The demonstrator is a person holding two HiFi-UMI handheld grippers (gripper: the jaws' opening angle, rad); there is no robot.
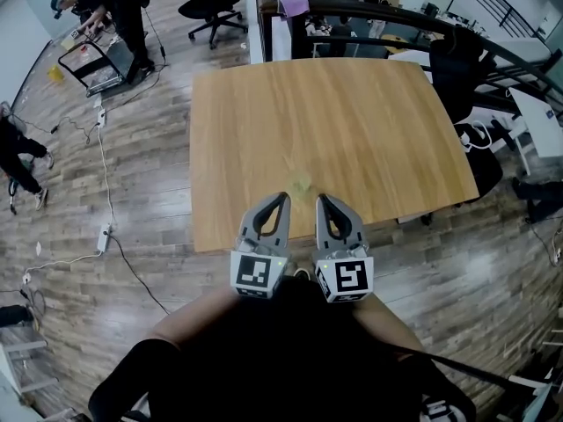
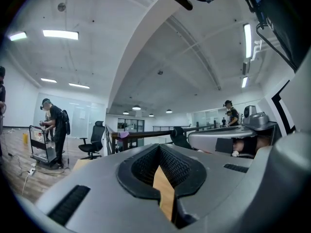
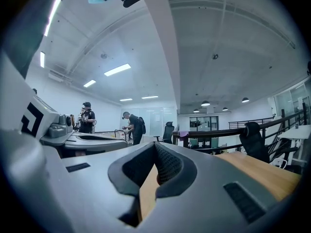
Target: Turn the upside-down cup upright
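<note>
Wood tabletop almost bare, with both grippers shut and empty at its near edge.

Head view: shows one table (image 1: 352, 130) and two grippers side by side over its near edge, left gripper (image 1: 281, 200) and right gripper (image 1: 324, 202). Carries one marker cube each, tips pointing far and level, clear of the wood, so probably parked rather than reaching. Just beyond the tips lies one faint yellowish spot (image 1: 302, 185), perhaps the cup, too dim to call upright or upside-down. Left gripper view: left gripper (image 2: 159, 148) closed tip to tip with nothing between, only a sliver of tabletop through the slot, no cup in sight. Right gripper view: right gripper (image 3: 155, 145) likewise closed on nothing, table stretching far right, again no certain cup.
</note>
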